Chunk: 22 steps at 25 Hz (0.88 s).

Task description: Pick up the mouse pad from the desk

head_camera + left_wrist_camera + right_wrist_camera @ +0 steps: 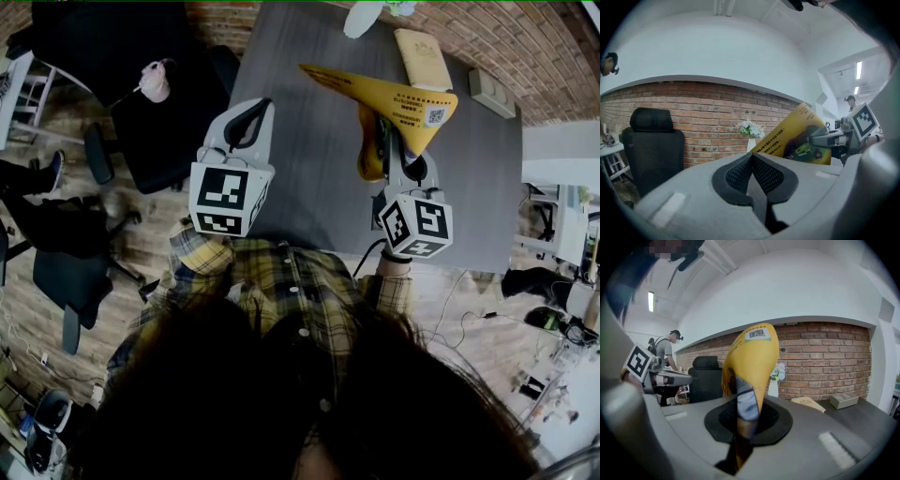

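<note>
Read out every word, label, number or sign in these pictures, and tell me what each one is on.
No text here can be quoted.
On the yellow mouse pad: a QR code and rows of dark print, too small and blurred to read.
On the marker cubes: black-and-white square patterns only, no words or numbers.

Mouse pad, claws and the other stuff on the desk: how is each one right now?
mouse pad: lifted off the desk, bent, pinched in the right claw.
right claw: shut on the mouse pad.
left claw: shut, empty.
flower vase: standing upright.
tan book: lying flat on the desk.
</note>
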Each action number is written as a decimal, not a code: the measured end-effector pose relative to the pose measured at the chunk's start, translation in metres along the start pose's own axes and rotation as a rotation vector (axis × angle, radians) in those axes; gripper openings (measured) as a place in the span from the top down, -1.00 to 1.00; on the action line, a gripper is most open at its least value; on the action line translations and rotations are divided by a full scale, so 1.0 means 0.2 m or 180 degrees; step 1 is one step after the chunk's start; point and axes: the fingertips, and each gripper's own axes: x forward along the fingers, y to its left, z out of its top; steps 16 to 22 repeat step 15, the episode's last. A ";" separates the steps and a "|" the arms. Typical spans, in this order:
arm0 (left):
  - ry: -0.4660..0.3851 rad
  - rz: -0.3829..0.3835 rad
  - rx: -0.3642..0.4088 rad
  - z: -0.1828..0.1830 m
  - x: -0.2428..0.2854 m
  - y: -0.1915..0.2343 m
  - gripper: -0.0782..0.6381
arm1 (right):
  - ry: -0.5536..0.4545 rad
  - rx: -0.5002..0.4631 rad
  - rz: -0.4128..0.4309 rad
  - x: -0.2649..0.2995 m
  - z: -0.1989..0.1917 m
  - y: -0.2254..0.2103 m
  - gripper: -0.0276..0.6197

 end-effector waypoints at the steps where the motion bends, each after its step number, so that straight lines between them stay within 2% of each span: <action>1: 0.0001 0.0005 0.0006 0.00 0.00 0.00 0.79 | 0.0002 0.0003 0.0001 0.00 0.00 0.00 0.87; 22: 0.0016 0.0025 0.0024 0.00 0.01 0.01 0.79 | 0.0015 0.0040 -0.0012 0.01 -0.01 -0.01 0.86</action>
